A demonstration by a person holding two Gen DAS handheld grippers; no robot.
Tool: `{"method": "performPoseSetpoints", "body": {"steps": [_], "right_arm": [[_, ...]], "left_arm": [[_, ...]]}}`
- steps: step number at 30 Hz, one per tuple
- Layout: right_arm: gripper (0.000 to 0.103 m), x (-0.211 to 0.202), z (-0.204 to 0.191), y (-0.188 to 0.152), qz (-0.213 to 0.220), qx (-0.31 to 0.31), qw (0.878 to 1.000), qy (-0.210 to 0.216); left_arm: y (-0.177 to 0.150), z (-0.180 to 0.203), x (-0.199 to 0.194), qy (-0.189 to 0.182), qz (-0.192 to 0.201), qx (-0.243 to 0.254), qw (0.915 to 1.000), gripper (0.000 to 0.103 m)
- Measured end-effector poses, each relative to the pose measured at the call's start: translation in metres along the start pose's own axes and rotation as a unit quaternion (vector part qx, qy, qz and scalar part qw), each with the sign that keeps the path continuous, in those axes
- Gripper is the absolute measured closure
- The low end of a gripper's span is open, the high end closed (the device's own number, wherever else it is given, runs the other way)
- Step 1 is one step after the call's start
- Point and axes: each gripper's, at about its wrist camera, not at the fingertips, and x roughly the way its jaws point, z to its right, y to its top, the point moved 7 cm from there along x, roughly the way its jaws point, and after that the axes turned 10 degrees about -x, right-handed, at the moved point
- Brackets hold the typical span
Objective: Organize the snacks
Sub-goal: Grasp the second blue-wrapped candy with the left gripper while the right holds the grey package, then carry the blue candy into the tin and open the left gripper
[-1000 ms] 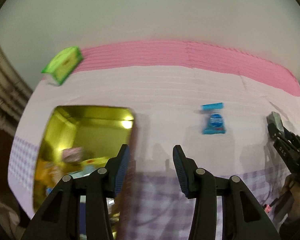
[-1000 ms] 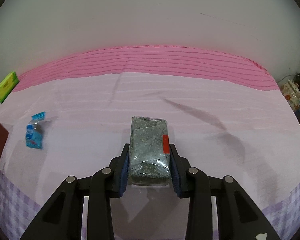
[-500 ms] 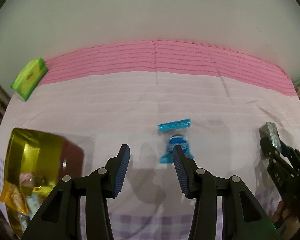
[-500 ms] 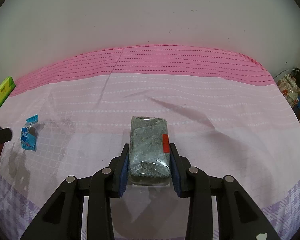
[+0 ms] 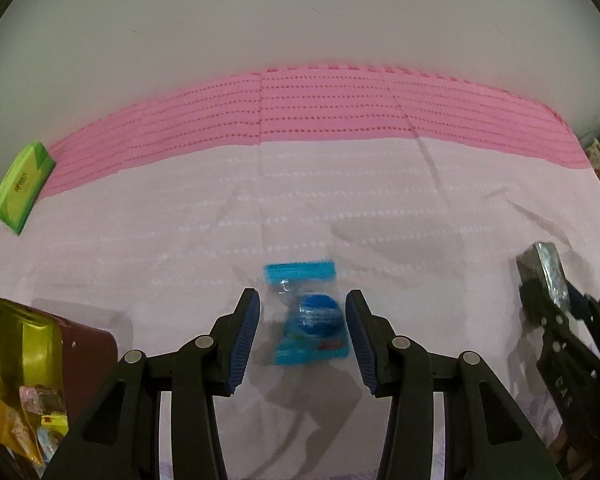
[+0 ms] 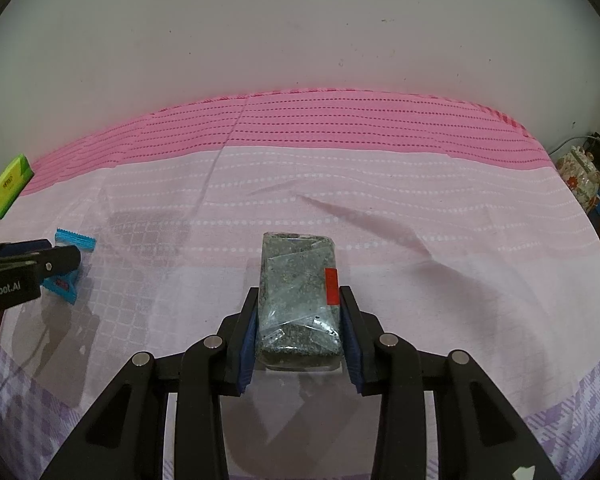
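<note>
A blue snack packet [image 5: 310, 320] lies flat on the pink cloth between the fingers of my left gripper [image 5: 302, 298]. That gripper is open, with cloth showing between the left pad and the packet. In the right wrist view the same packet [image 6: 74, 239] pokes out beyond the left gripper [image 6: 60, 258] at the far left. My right gripper [image 6: 300, 295] is shut on a grey speckled snack bar [image 6: 298, 280] in clear wrap with a red label. It holds the bar low over the cloth. From the left wrist view the bar [image 5: 548, 268] shows at the right edge.
A brown tin [image 5: 88, 344] with a gold inside holds several wrapped snacks at the lower left. A green box [image 5: 20, 184] lies at the far left by the darker pink band. Floral clutter [image 6: 584, 172] sits off the cloth's right end. A pale wall runs behind.
My left gripper has swung right, away from the tin, and come down over the blue packet, which now lies between its fingers. The right gripper and its grey bar have stayed put.
</note>
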Motion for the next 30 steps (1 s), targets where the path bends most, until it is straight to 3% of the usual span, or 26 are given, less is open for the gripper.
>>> {"method": "performPoseSetpoints", "body": {"steps": [4, 13, 20, 23, 27, 30], "right_arm": [[0.068, 0.000, 0.001, 0.000, 0.000, 0.001, 1.000, 0.001], [0.068, 0.000, 0.001, -0.001, 0.001, 0.002, 1.000, 0.003], [0.068, 0.001, 0.001, -0.001, 0.002, 0.005, 1.000, 0.006], [0.068, 0.001, 0.001, -0.001, 0.003, 0.007, 1.000, 0.008], [0.068, 0.001, 0.001, -0.001, 0.003, 0.009, 1.000, 0.010], [0.067, 0.001, 0.001, -0.001, 0.003, 0.009, 1.000, 0.010]], "left_arm": [[-0.011, -0.007, 0.002, 0.002, -0.011, -0.002, 0.9999, 0.057], [-0.009, -0.009, -0.007, -0.031, -0.011, -0.026, 0.9991, 0.057], [-0.002, -0.004, 0.005, -0.019, -0.024, -0.018, 0.9994, 0.057], [-0.003, -0.003, 0.009, -0.021, -0.026, -0.017, 0.9993, 0.060], [-0.005, -0.003, 0.010, -0.025, -0.028, -0.015, 0.9992, 0.073], [-0.007, -0.005, 0.009, -0.029, -0.029, -0.014, 0.9991, 0.074]]}}
